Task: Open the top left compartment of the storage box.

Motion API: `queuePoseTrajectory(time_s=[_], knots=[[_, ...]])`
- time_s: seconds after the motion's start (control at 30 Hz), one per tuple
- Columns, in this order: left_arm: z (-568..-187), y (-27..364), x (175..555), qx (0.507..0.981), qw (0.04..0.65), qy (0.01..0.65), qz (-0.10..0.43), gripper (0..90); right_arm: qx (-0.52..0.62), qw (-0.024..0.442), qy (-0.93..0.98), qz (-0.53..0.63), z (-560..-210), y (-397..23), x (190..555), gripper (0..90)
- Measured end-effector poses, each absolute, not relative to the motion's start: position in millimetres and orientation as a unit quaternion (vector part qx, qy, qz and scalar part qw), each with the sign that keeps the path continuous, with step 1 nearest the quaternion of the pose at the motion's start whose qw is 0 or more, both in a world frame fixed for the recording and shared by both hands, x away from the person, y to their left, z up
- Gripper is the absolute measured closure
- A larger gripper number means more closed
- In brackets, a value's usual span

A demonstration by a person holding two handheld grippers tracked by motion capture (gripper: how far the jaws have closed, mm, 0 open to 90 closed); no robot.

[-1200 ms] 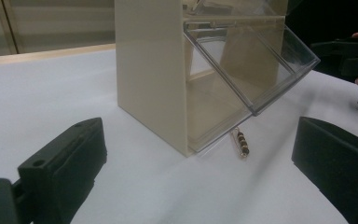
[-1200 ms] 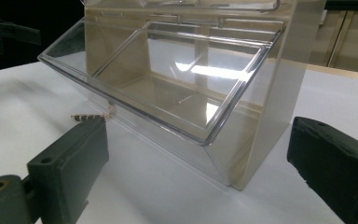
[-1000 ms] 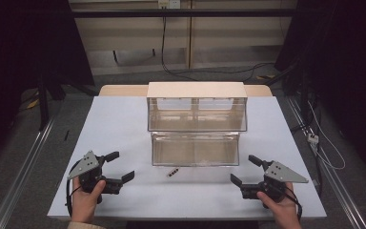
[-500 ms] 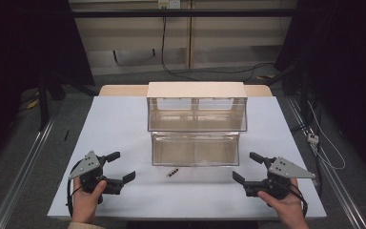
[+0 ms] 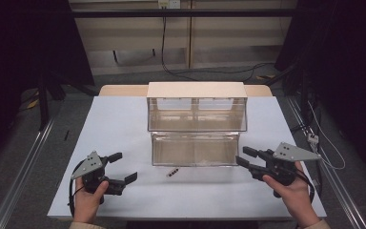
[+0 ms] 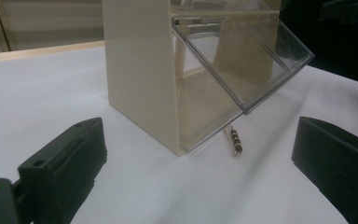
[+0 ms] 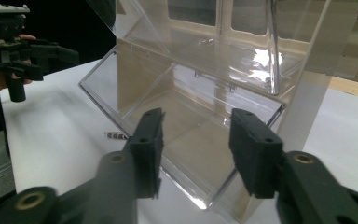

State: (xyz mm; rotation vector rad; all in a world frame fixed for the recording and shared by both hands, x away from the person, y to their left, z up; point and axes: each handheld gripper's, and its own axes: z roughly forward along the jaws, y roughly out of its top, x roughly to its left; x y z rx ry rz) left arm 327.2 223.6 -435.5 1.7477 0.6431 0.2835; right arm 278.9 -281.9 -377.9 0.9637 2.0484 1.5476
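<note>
The small beaded clip is lying on the white tabletop, just in front of the clear tilt-out bin hanging open from the beige cabinet. Since a second ago the right gripper is edging inward toward the bin's right end, so it is probably going for the bin or the clip. Its fingers are standing apart, holding nothing. The left gripper is staying put near the front edge, fingers wide open and empty, aimed at the clip.

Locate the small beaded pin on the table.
High view: the pin lies on the table just in front of the bin's tilted-out drawer, left of centre, nearer the left gripper.
</note>
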Motion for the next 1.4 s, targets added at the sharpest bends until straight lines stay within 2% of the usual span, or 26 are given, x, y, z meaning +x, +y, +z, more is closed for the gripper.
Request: queuePoseTrajectory(time_s=[0.1, 0.13, 0.2, 0.23, 0.3, 0.33, 0.57, 0.93, 1.4], knots=[[-435.8, 223.1, 327.1, 0.751, 0.587, 0.276, 0.121, 2.7, 0.34, 0.178, 0.737, 0.556, -372.9, -282.6, 286.3, 71.5], [-435.8, 223.2, 327.5, 0.753, 0.586, 0.274, 0.123, 2.7, 0.34, 0.178, 0.737, 0.556, -372.9, -282.6, 286.3, 71.5], [-436.2, 222.6, 327.6, 0.752, 0.587, 0.276, 0.12, 2.8, 0.336, 0.168, 0.741, 0.556, -370.2, -282.3, 289.6, 76.7], [-436.3, 222.4, 327.8, 0.753, 0.586, 0.275, 0.119, 2.8, 0.331, 0.162, 0.746, 0.555, -367.3, -282.0, 292.9, 83.0], [-436.6, 221.4, 327.7, 0.752, 0.587, 0.277, 0.117, 2.8, 0.327, 0.158, 0.747, 0.556, -365.9, -281.8, 294.6, 85.0], [-436.7, 221.3, 327.8, 0.753, 0.586, 0.275, 0.117, 2.7, 0.326, 0.154, 0.752, 0.553, -362.4, -281.6, 297.5, 88.8], [-437.2, 220.7, 328.5, 0.755, 0.584, 0.275, 0.115, 2.8, 0.323, 0.135, 0.756, 0.553, -353.1, -283.6, 308.0, 90.0], [-437.4, 219.6, 328.7, 0.757, 0.584, 0.272, 0.11, 3.0, 0.309, 0.14, 0.764, 0.548, -333.8, -285.2, 319.4, 90.0], [-436.9, 219.4, 328.8, 0.757, 0.583, 0.272, 0.113, 3.3, 0.296, 0.142, 0.77, 0.547, -326.8, -282.8, 324.0, 90.0]])
